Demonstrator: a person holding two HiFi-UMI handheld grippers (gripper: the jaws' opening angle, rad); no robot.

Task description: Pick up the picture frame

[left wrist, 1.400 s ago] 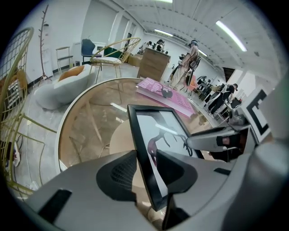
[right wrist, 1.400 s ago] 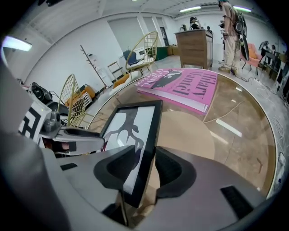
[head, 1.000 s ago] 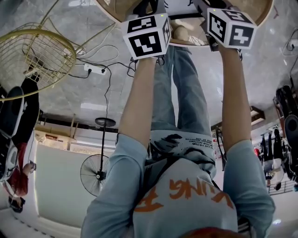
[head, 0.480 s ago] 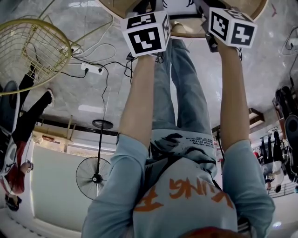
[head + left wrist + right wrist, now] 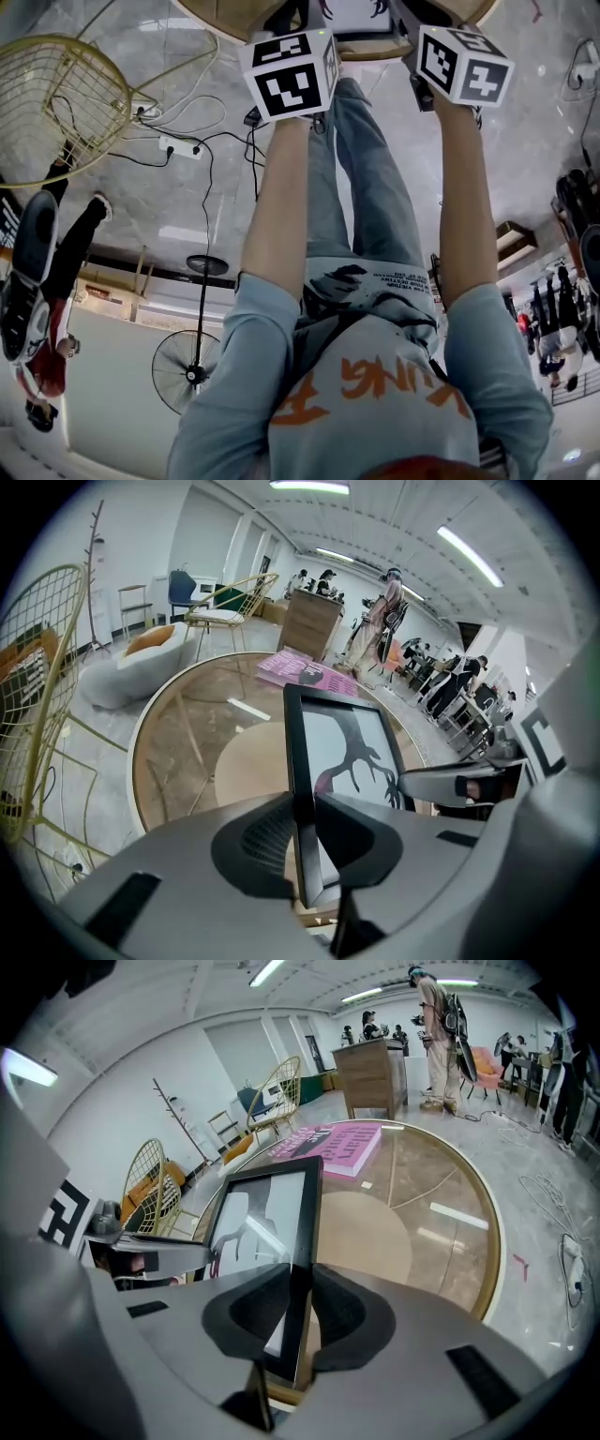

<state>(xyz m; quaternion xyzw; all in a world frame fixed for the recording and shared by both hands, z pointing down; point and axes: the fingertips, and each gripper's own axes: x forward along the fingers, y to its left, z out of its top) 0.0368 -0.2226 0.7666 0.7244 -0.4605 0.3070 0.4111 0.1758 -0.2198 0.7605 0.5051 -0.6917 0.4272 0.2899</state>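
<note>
The picture frame [image 5: 342,752] is black, with a dark branching tree on a white print. It stands upright over the round glass table [image 5: 178,724]. My left gripper [image 5: 302,822] has the frame's left edge between its closing jaws, pads pressed on it. On the frame's right edge [image 5: 302,1232], my right gripper [image 5: 302,1312] is closing too, with both pads against it. In the head view both marker cubes [image 5: 291,75] [image 5: 464,64] sit at the top, either side of the frame [image 5: 361,14].
A pink book [image 5: 342,1143] lies at the far side of the table [image 5: 450,1213]. A gold wire chair [image 5: 56,103] stands left of me, with a power strip [image 5: 178,148] and cables on the floor. Other people stand farther back in the room.
Both grippers have come up with the frame between them. The table top has slid toward the top edge of the head view, and the wire chair has shifted left.
</note>
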